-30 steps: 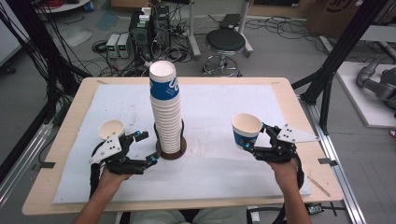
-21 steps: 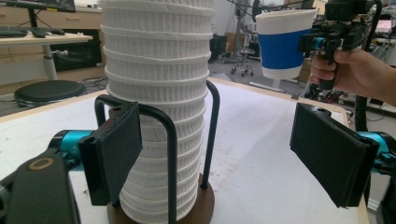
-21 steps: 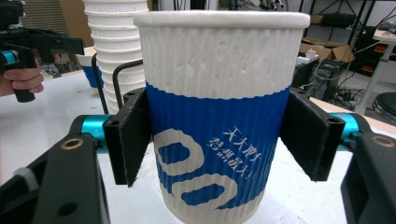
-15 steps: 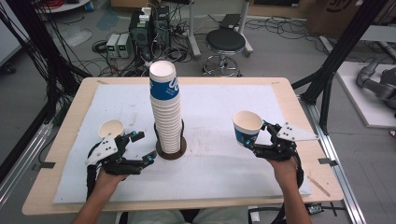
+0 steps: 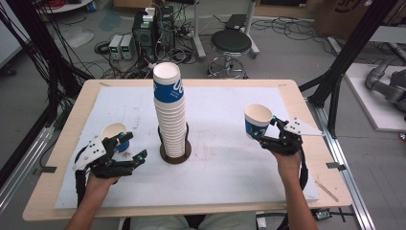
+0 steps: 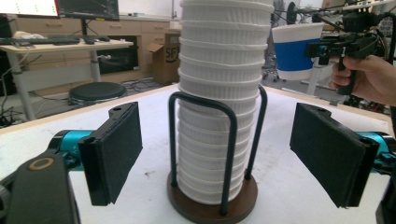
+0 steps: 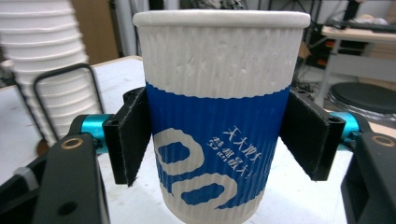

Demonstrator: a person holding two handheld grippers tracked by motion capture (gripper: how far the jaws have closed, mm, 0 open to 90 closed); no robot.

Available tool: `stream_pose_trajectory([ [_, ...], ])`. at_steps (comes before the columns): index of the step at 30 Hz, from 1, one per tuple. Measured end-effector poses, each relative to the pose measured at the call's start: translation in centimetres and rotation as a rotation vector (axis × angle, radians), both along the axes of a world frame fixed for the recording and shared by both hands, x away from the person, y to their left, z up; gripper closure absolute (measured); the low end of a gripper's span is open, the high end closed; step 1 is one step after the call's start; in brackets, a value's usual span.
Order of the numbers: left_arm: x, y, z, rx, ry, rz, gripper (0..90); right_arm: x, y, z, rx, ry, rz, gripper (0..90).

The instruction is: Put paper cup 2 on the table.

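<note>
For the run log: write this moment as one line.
right tool: shut on cup | left tool: open, facing cup stack | loose cup: beside left tool

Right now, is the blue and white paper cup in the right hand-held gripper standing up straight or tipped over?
Upright. The blue and white ribbed paper cup has its open rim on top, level, clamped between the right hand-held gripper pads.

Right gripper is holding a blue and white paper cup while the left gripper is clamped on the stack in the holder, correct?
Not quite. The left gripper is open; its pads stand clear of the cup stack, as the left gripper view shows. The right gripper does hold the paper cup.
</note>
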State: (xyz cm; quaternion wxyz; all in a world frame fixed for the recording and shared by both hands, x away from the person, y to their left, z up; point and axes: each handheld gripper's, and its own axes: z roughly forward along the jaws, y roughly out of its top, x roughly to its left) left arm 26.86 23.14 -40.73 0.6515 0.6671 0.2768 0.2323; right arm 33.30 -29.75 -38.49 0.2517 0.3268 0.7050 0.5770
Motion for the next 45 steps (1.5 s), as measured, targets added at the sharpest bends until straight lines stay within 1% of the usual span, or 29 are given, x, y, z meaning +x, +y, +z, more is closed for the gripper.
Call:
stream_pose_trajectory([
  [2,0.0,0.3,0.0,0.0,0.0,0.012,16.8,0.5,0.0,-0.3,0.0,0.017,-0.023,29.3],
  [5,-0.1,0.7,-0.1,0.003,0.004,0.023,16.8,1.4,-0.1,-0.7,-0.003,0.031,-0.065,29.4],
  [9,0.0,1.1,-0.2,0.004,0.003,0.037,16.8,2.5,-0.3,-1.4,0.021,0.054,-0.115,29.3],
  [14,0.0,1.3,-0.4,0.008,0.002,0.045,16.8,4.0,-0.3,-2.5,0.017,0.092,-0.154,29.3],
  [19,0.0,1.4,-0.4,0.008,0.002,0.048,16.8,5.3,-0.1,-3.6,0.039,0.126,-0.182,29.3],
  [23,0.1,1.4,-0.5,0.011,0.002,0.05,16.9,6.1,0.5,-4.5,0.041,0.151,-0.181,29.3],
  [24,0.1,1.3,-0.5,0.009,0.004,0.049,16.9,6.2,0.6,-4.7,0.035,0.155,-0.177,29.3],
  [25,0.1,1.3,-0.5,0.009,0.003,0.049,17.0,6.4,0.9,-5.0,0.014,0.162,-0.175,29.3],
  [28,0.0,1.2,-0.5,0.01,0.002,0.049,17.1,6.8,1.4,-5.7,-0.009,0.189,-0.169,29.3],
  [32,0.0,1.2,-0.6,0.01,0.005,0.047,17.1,7.2,1.8,-6.3,-0.019,0.219,-0.16,29.0],
  [34,0.0,1.3,-0.6,0.012,0.004,0.048,17.0,7.2,1.9,-6.5,-0.034,0.226,-0.161,28.4],
  [39,0.0,1.3,-0.6,0.01,0.006,0.049,17.0,7.0,2.0,-6.4,-0.061,0.226,-0.163,25.3],
  [45,0.1,1.3,-0.6,0.013,0.006,0.045,17.2,6.8,1.6,-6.1,-0.087,0.246,-0.162,23.7],
])
